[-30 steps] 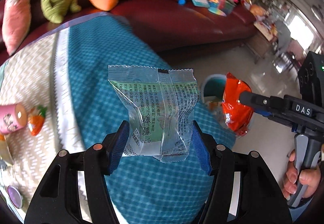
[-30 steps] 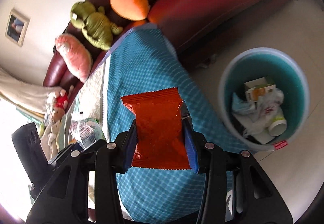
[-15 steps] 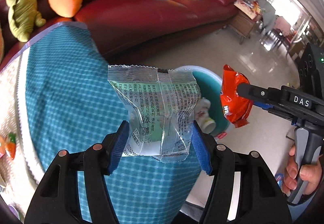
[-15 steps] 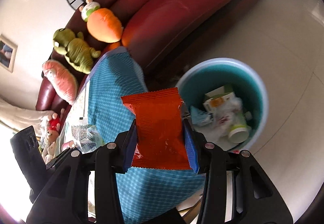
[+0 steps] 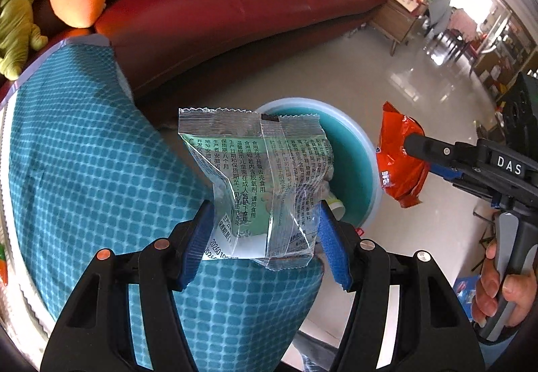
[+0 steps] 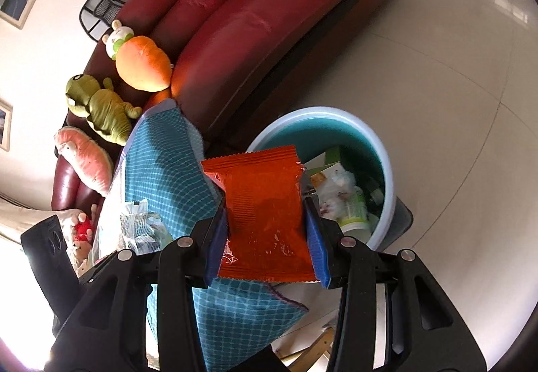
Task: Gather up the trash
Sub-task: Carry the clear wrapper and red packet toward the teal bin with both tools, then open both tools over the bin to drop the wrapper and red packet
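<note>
My left gripper is shut on a clear plastic wrapper with green print, held over the table corner beside the teal trash bin. My right gripper is shut on an orange-red snack wrapper, held just left of the bin, which holds boxes, tissue and a bottle. The orange-red wrapper and right gripper also show at the right of the left wrist view. The clear wrapper shows at the left of the right wrist view.
The table has a teal checked cloth whose corner hangs toward the bin. A dark red sofa stands behind, with plush toys and books on it. Pale tiled floor surrounds the bin.
Both grippers have carried their wrappers off the table toward the bin. The bin now lies closer and more centred in both views.
</note>
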`<state>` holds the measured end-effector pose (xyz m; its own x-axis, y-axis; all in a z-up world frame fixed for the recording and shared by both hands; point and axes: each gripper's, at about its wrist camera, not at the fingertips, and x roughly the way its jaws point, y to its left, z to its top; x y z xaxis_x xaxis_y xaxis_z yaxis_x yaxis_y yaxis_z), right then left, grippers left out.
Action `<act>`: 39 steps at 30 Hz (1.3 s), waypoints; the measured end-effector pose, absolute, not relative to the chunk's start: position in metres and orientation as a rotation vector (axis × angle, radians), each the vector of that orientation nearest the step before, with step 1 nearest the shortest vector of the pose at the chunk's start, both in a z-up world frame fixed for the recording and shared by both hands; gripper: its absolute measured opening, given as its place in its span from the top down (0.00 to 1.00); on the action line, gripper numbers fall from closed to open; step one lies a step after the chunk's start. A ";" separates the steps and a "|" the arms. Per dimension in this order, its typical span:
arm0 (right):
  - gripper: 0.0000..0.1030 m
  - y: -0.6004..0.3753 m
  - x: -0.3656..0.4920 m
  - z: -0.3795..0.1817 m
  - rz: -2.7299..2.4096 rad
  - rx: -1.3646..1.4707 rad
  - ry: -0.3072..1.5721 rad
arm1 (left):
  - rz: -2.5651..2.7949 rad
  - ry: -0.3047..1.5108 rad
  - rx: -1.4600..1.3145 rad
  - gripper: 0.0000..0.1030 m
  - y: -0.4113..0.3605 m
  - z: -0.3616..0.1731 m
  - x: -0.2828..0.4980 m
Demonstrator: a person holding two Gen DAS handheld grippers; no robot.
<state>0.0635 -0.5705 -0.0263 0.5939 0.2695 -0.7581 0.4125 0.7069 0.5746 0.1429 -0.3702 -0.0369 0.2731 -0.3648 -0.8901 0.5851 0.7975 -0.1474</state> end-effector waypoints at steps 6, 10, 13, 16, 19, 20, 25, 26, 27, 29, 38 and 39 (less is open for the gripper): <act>0.59 -0.578 0.068 -0.032 -0.109 0.808 0.970 | -0.666 1.141 0.224 0.39 -0.392 -0.049 0.152; 0.59 -0.580 0.073 -0.034 -0.118 0.804 0.980 | -0.674 1.151 0.226 0.39 -0.406 -0.056 0.156; 0.59 -0.582 0.076 -0.036 -0.126 0.800 0.987 | -0.680 1.166 0.222 0.39 -0.410 -0.065 0.164; 0.59 -0.583 0.080 -0.038 -0.133 0.797 0.994 | -0.681 1.177 0.219 0.39 -0.419 -0.071 0.170; 0.59 -0.583 0.084 -0.039 -0.139 0.795 1.000 | -0.682 1.187 0.220 0.37 -0.425 -0.077 0.175; 0.59 -0.583 0.085 -0.039 -0.141 0.795 1.002 | -0.677 1.188 0.223 0.37 -0.428 -0.078 0.177; 0.58 -0.581 0.088 -0.041 -0.146 0.790 1.011 | -0.666 1.190 0.219 0.18 -0.432 -0.082 0.186; 0.58 -0.580 0.089 -0.040 -0.148 0.786 1.013 | -0.659 1.183 0.215 0.15 -0.426 -0.081 0.186; 0.58 -0.580 0.090 -0.041 -0.148 0.784 1.014 | -0.657 1.178 0.207 0.13 -0.424 -0.080 0.187; 0.58 -0.579 0.091 -0.040 -0.148 0.780 1.015 | -0.658 1.181 0.197 0.10 -0.420 -0.079 0.188; 0.58 -0.569 0.097 -0.039 -0.138 0.758 1.024 | -0.644 1.180 0.194 0.08 -0.399 -0.078 0.174; 0.58 -0.567 0.098 -0.039 -0.137 0.756 1.025 | -0.643 1.179 0.197 0.08 -0.396 -0.077 0.172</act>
